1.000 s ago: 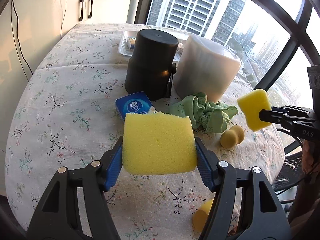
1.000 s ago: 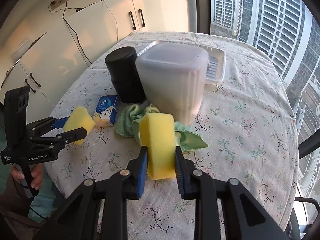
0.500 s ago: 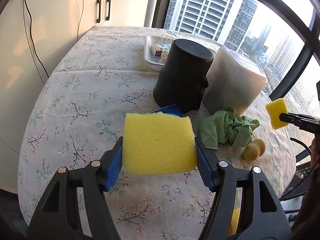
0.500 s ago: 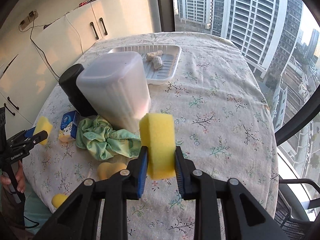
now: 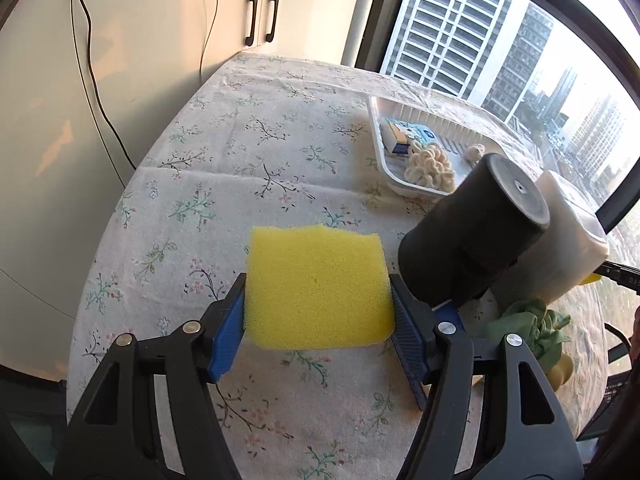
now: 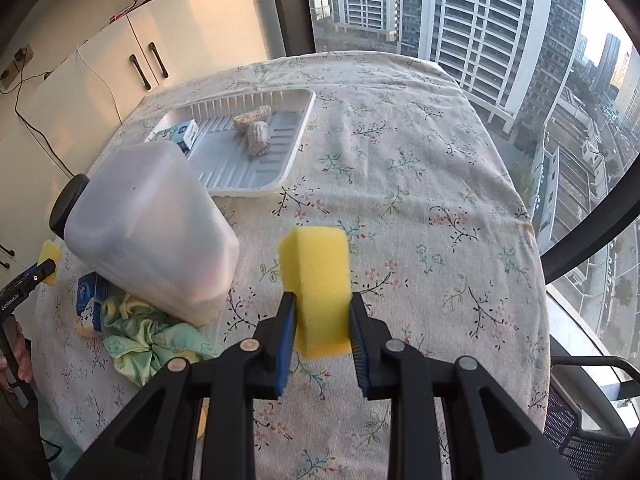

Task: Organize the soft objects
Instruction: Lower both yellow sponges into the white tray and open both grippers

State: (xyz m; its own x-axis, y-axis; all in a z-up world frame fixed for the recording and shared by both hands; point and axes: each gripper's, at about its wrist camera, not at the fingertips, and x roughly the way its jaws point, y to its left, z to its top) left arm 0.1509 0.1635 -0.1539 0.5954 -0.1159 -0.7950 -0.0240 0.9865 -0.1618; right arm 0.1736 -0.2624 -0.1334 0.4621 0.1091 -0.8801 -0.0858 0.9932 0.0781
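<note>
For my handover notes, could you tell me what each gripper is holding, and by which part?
Left gripper clamps a yellow sponge by its two side edges. Right gripper pinches another yellow sponge across its lower faces.

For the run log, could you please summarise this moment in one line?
left gripper: shut on wide yellow sponge | right gripper: shut on narrow yellow sponge | white tray: not reached

A round table under a cream floral tablecloth (image 6: 420, 168) stands beside a large dark-framed window (image 6: 592, 240) looking onto grey high-rise towers (image 6: 480, 12). Cream cabinet doors with dark bar handles (image 5: 262, 18) catch warm sunlight; a black cable (image 5: 96, 80) hangs down them.
</note>
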